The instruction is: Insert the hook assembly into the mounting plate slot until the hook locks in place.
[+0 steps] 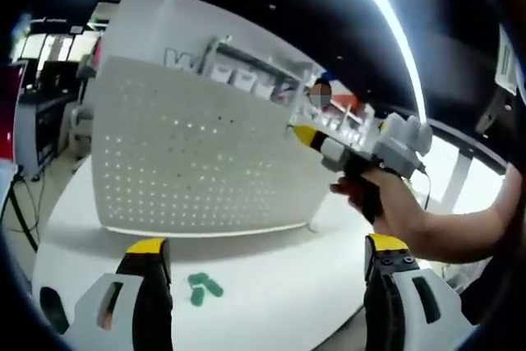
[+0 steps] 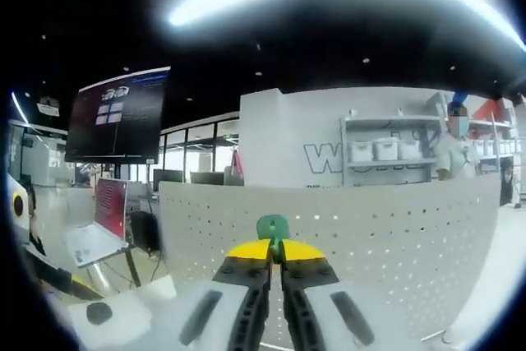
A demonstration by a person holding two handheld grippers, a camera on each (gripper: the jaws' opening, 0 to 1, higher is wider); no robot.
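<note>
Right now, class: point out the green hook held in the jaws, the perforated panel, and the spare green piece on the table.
green hook (image 2: 273, 228): right gripper view, its rounded head.
perforated panel (image 1: 189, 154): left gripper view, its front face.
spare green piece (image 1: 203, 288): left gripper view, its middle.

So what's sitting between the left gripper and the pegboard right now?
In the left gripper view, bare white table except two small green hooks lying just ahead of the open left gripper, short of the pegboard.
</note>
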